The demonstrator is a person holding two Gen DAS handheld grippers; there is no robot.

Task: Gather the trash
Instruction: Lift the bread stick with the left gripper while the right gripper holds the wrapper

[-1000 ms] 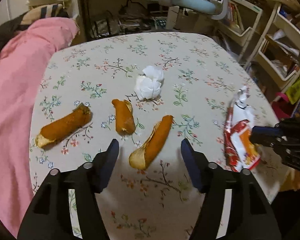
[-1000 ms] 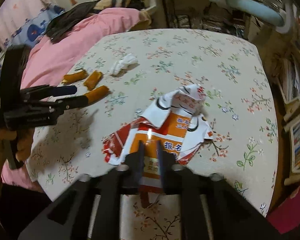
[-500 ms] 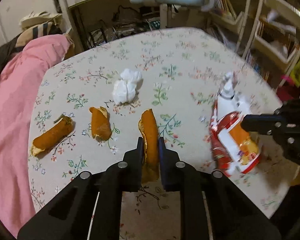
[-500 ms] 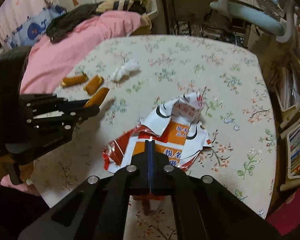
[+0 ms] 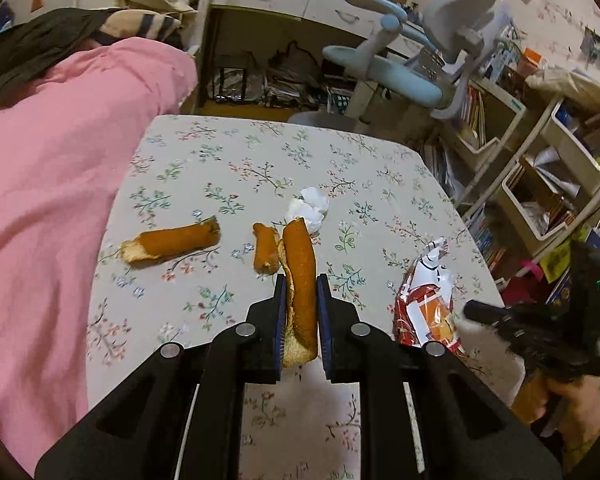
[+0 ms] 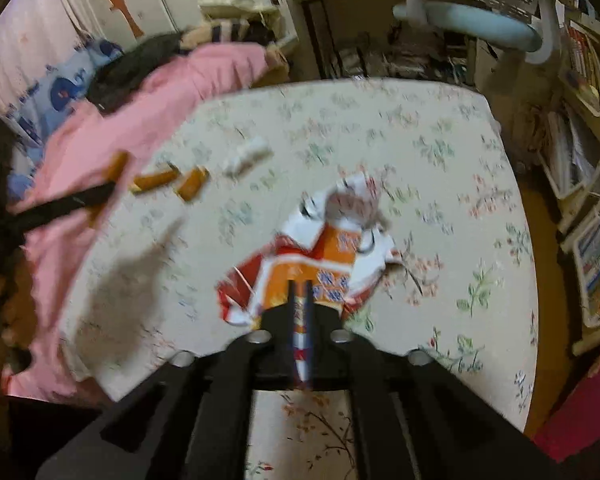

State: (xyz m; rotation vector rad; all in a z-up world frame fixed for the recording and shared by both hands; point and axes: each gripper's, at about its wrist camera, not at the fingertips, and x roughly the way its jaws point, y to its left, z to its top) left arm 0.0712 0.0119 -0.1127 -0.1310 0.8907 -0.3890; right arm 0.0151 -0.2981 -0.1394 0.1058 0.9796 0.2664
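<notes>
— Looking down the left gripper [image 5: 301, 312], what sits between its fingers [image 5: 279, 320]?
— A long orange peel [image 5: 300, 276], pinched from both sides. Its far tip reaches toward the centre of the frame, its pale underside shows at the near end, and it appears raised off the surface [image 5: 228, 160].
— And the rest of the trash?
— Two more peels lie on the floral cloth: a long one [image 5: 170, 242] at centre left and a short one [image 5: 265, 250] just left of the held peel. A white tissue [image 5: 309, 210] lies just beyond them (partly behind the held peel's tip).
— What about the right gripper [image 6: 301, 320]?
— Its jaws have just been opening a little after a squeeze, yet the narrow gap is filled by the edge of a red, orange and white wrapper [image 6: 320, 248], so they grip it. The wrapper spreads crumpled toward the frame's centre; whether it is clear of the surface I cannot tell, since that view is blurred.
— Anything else in view?
— A pink blanket [image 5: 60, 168] fills the left side, and a pale blue chair [image 5: 400, 68] stands at the upper right beyond the surface. A hand [image 5: 572, 404] holds the right gripper at the lower right.
</notes>
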